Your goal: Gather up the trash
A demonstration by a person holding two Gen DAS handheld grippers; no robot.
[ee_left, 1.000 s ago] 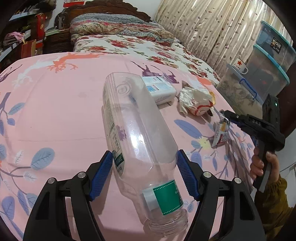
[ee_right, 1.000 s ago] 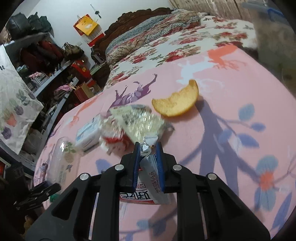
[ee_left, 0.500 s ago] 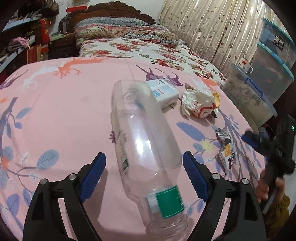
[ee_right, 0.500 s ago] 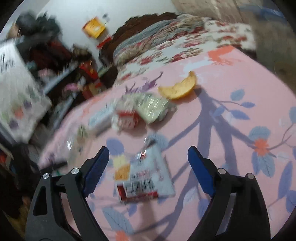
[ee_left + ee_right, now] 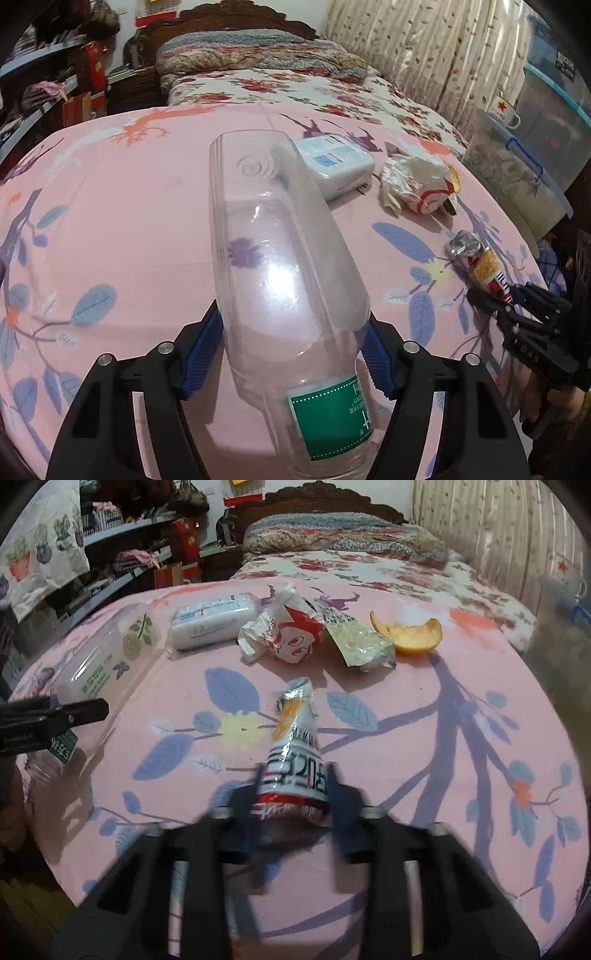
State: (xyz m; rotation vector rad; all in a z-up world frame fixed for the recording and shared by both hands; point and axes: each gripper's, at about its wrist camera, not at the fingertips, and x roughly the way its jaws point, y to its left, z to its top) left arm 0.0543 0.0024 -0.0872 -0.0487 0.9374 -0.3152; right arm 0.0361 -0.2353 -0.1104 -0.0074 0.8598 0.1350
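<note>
A clear plastic bottle (image 5: 280, 258) with a green label lies on the pink flowered cloth (image 5: 110, 206), neck toward me. My left gripper (image 5: 291, 325) is closing, and its blue pads press on the bottle's shoulder from both sides. In the right wrist view the bottle (image 5: 107, 657) lies at the left. A silver and red snack wrapper (image 5: 295, 731) lies flat before my right gripper (image 5: 295, 775). This gripper is blurred and closing, with its pads against the wrapper's near end. The left wrist view shows that wrapper (image 5: 476, 258) and the right gripper (image 5: 495, 299) at the right edge.
Farther back lie a white tissue pack (image 5: 214, 620), a crumpled red-and-white wrapper (image 5: 288, 631), a clear printed wrapper (image 5: 358, 642) and an orange peel (image 5: 413, 638). A floral bed (image 5: 295, 88) stands behind. Plastic storage boxes (image 5: 546, 122) stand at the right and shelves (image 5: 110, 546) at the left.
Both grippers opened wide and closed again. The right one let the snack wrapper fall flat on the cloth, rolled, and came back onto its near end. The left one closed on the bottle again.
</note>
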